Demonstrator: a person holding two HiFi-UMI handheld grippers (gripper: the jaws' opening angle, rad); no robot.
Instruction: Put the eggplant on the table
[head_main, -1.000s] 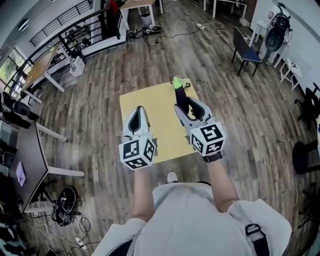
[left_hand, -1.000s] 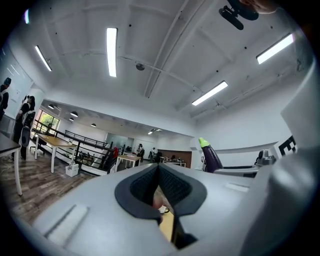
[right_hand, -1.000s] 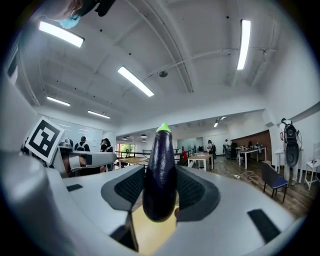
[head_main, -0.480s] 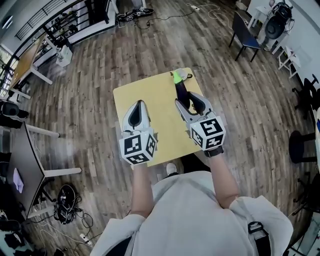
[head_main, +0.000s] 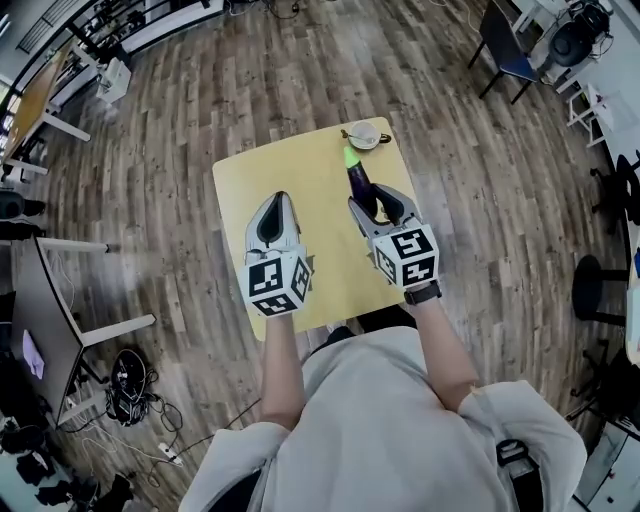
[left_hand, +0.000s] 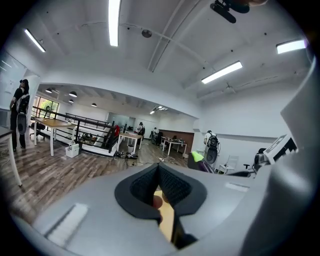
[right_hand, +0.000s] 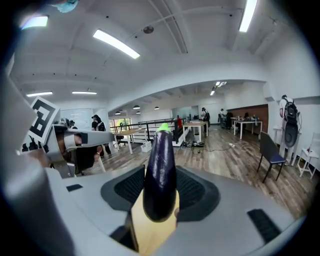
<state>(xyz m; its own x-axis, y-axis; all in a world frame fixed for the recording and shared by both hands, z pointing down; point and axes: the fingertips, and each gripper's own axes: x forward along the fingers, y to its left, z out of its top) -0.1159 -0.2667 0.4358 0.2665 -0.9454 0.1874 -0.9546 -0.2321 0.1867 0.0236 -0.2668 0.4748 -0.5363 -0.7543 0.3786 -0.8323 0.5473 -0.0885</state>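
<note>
Head view: right hand-held gripper (head_main: 375, 198) clamps eggplant (head_main: 358, 180); left one (head_main: 272, 198) closed; bowl (head_main: 363, 143), contents unclear.

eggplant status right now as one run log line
eggplant: clamped in right hand-held gripper, green end forward | place: over yellow table, not yet released | left hand-held gripper: shut, empty

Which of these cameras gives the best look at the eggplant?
The right gripper view: the eggplant fills the middle, upright between the jaws of the right gripper. The head view shows it small from above, over the table. The left gripper view catches only its green tip and a bit of purple at the right.
</note>
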